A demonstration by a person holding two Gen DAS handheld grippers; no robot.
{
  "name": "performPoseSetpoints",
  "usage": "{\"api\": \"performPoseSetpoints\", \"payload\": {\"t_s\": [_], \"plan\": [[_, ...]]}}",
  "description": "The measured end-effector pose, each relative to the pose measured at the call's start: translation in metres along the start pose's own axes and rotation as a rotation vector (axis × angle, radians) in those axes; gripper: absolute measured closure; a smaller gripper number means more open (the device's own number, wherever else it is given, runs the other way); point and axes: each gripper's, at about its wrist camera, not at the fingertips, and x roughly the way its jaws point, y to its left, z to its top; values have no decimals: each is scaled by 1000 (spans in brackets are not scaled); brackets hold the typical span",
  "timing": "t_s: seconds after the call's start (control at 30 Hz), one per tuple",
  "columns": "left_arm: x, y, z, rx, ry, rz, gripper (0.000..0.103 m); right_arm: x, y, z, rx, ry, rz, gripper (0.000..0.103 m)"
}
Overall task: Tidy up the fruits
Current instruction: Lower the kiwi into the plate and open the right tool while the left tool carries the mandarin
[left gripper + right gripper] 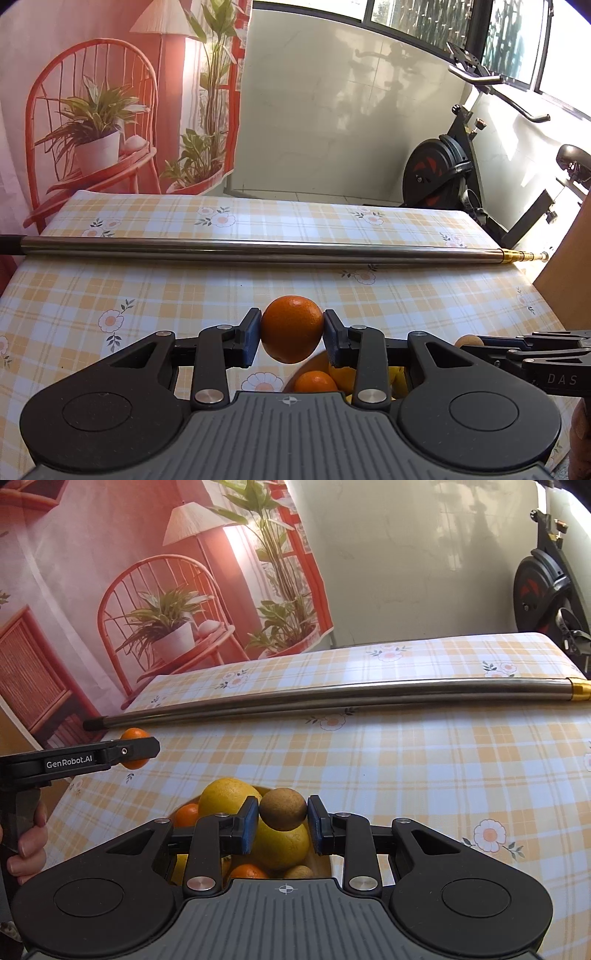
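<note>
Pinching an orange [291, 334] between the blue pads of the left gripper [291, 338], jaws pressing on both of its sides, lifted clear of the desk [110, 288]. Gripping a small brown round fruit [283, 808] in the right gripper [283, 821], jaws closing tight on its flanks, hanging just above the bowl [320, 866]. Showing below it two large yellow citrus fruits [226, 795], small oranges [186, 814] and another brown fruit [299, 872] crowding the bowl, its rim mostly hidden by the gripper body. Appearing at the left edge of the right wrist view, the left gripper carrying its orange to the left of the bowl, with fingers of a hand [27, 843] curling around the handle. Lying farther across the checked, flowered cloth, a long metal pole [240, 249] with a brass tip, running side to side. Standing beyond the desk, a printed backdrop [103, 103] of a red chair and potted plants, and an exercise bike [450, 166] by the pale wall.
</note>
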Motion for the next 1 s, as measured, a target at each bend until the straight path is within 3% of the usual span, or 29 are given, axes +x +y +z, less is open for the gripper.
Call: {"api": "performPoseSetpoints", "payload": {"t_s": [0.37,1.0], "plan": [[-37,-4,-29,-27,13,-4,65,-20,10,-17,-15,-16,10,77],[-41,-22,-60,20,74,-52,65,-31,22,-40,-22,17,49,77]]}}
